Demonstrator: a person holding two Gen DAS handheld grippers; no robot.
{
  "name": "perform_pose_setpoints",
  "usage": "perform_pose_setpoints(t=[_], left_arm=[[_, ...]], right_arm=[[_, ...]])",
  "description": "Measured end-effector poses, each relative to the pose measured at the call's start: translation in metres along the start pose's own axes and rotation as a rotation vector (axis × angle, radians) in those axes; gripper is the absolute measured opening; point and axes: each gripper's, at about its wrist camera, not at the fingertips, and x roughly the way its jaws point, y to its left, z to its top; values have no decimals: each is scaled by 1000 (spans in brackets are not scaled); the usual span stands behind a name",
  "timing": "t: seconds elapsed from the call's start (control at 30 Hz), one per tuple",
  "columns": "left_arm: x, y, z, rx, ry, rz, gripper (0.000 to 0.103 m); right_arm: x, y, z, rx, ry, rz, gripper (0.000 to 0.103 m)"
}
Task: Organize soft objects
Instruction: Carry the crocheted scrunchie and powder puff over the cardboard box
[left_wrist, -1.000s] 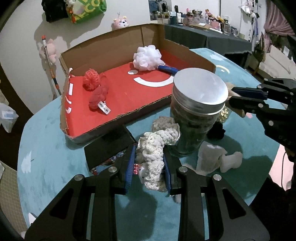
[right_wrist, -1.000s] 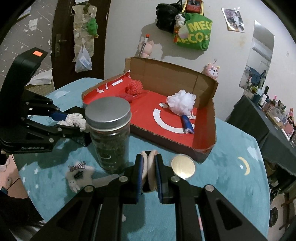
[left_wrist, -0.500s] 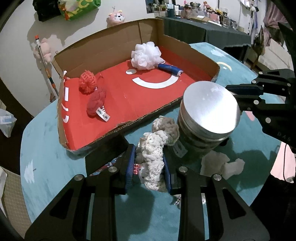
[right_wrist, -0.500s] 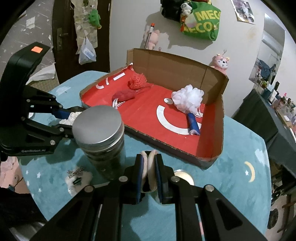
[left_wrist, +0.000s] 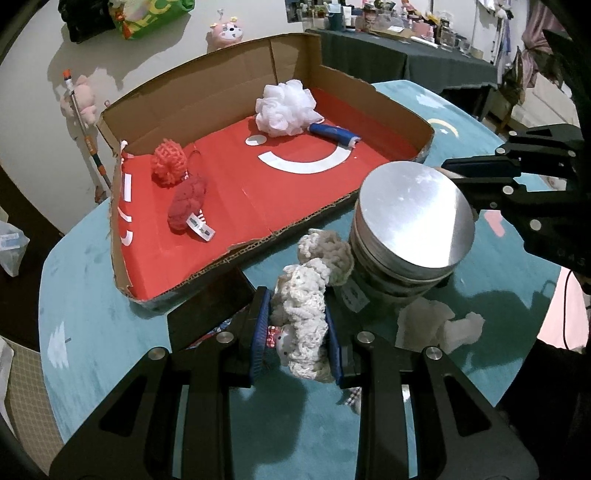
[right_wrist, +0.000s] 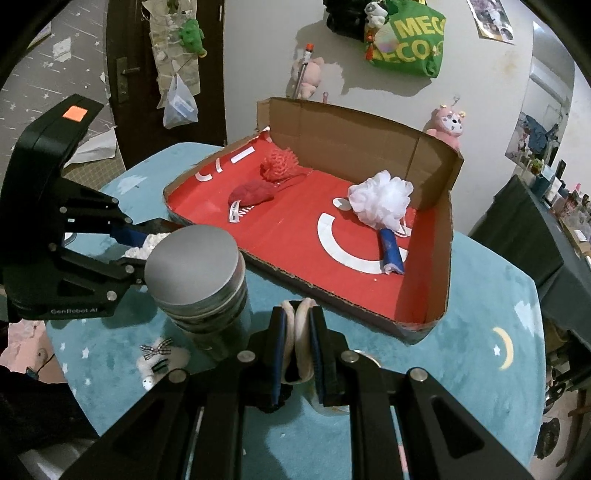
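The left tongs (left_wrist: 297, 345) are pinching a white yarn toy (left_wrist: 304, 314). The toy is knitted and lumpy, and it sticks out past the tips. It hangs over the blue tabletop (left_wrist: 92, 321), just beside a jar (left_wrist: 410, 229) with a shiny metal lid. A black flat thing (left_wrist: 210, 310) lies on the tabletop under the left tongs.

The right tongs (right_wrist: 297, 350) are pressed tight on a small pale soft thing (right_wrist: 300, 332). It is squashed flat between the blue pads, so you cannot tell what it is. These tongs are near the front wall of the box (right_wrist: 354, 140), on the other side of the jar from the left tongs.

The box is cardboard, open on top and red inside. It sits on the tabletop behind the jar. In it lie a white puff (left_wrist: 286, 107) with a blue handle (left_wrist: 334, 134), a red puff (left_wrist: 169, 161) and a dark red yarn toy (left_wrist: 186, 203) with a paper tag.

A small white soft toy (right_wrist: 162, 360) with a checked bow lies on the tabletop beside the jar. On the wall behind hang a green bag (right_wrist: 406, 37) and a pink plush (right_wrist: 448, 123).
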Motion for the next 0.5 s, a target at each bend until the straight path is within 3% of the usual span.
perform_pose_setpoints(t=[0.5], left_arm=[[-12,-8,-2,16,10,30,26]], right_arm=[[-2,-1,3,-15,26,31,15]])
